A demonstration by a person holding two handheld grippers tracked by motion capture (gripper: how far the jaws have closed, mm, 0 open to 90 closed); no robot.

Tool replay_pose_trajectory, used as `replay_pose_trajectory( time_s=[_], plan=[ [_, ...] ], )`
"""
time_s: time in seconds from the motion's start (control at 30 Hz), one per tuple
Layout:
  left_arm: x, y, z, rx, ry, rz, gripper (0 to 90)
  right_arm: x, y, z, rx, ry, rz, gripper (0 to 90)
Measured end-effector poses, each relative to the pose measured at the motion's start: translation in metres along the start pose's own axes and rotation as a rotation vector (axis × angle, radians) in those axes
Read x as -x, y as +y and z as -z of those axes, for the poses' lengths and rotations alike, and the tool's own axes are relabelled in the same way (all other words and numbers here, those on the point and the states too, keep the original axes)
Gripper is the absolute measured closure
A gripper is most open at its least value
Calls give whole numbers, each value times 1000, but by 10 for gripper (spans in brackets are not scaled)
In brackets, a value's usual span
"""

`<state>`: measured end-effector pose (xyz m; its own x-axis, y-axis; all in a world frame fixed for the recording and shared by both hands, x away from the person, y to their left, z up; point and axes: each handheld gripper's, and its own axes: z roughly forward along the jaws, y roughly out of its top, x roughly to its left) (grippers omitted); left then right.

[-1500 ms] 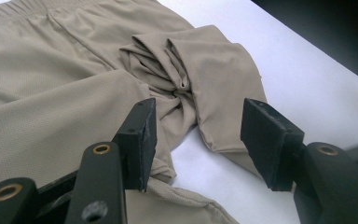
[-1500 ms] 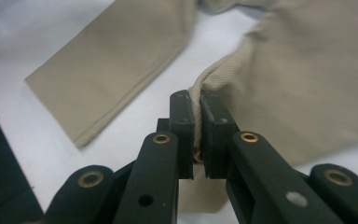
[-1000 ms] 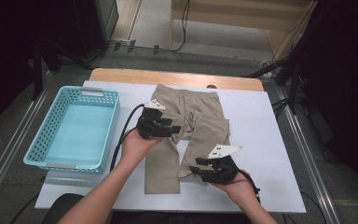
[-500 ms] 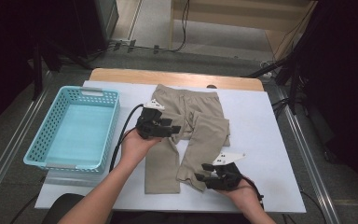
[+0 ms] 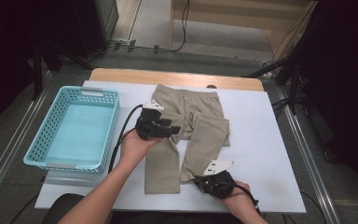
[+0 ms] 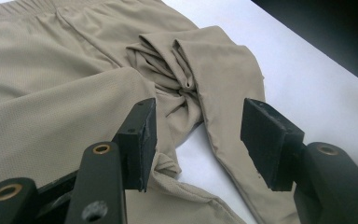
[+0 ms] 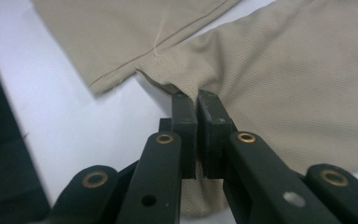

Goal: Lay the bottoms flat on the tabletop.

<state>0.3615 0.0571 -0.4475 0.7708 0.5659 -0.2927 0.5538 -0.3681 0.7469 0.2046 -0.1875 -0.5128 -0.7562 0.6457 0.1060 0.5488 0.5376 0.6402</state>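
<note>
From above, a pair of beige trousers [image 5: 186, 126] lies spread on the white surface [image 5: 261, 140], waistband at the far side, legs running toward the person. The right leg is bunched and folded partway down. A light blue basket [image 5: 74, 128] sits to the left, just beside the trousers. The left gripper [image 5: 168, 130] hovers over the upper left leg, while the right gripper [image 5: 200, 181] is down at the near hem of the right leg.

In the left gripper view, the fingers [image 6: 142, 135] stand about half open above the crumpled crotch fold of the trousers [image 6: 51, 93], gripping nothing.

In the right gripper view, the fingers [image 7: 186, 135] have just been closing and now pinch the hem edge of the trousers [image 7: 284, 84] between them, the pads nearly meeting with only thin cloth in the gap.

The cloth looks light, soft and limp, a fine knit that will drape and sag the moment it lifts. I'd judge the hems and waistband the best holds, since seams bunch less and slip less than the open fabric.
</note>
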Motion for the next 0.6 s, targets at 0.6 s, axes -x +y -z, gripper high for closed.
replay_pose_trajectory(
  time_s=[0.6],
  plan=[
    [18,-5,-18,-9,-80,-38,261,-8,-40,44,-12,96,-13,552]
  ],
)
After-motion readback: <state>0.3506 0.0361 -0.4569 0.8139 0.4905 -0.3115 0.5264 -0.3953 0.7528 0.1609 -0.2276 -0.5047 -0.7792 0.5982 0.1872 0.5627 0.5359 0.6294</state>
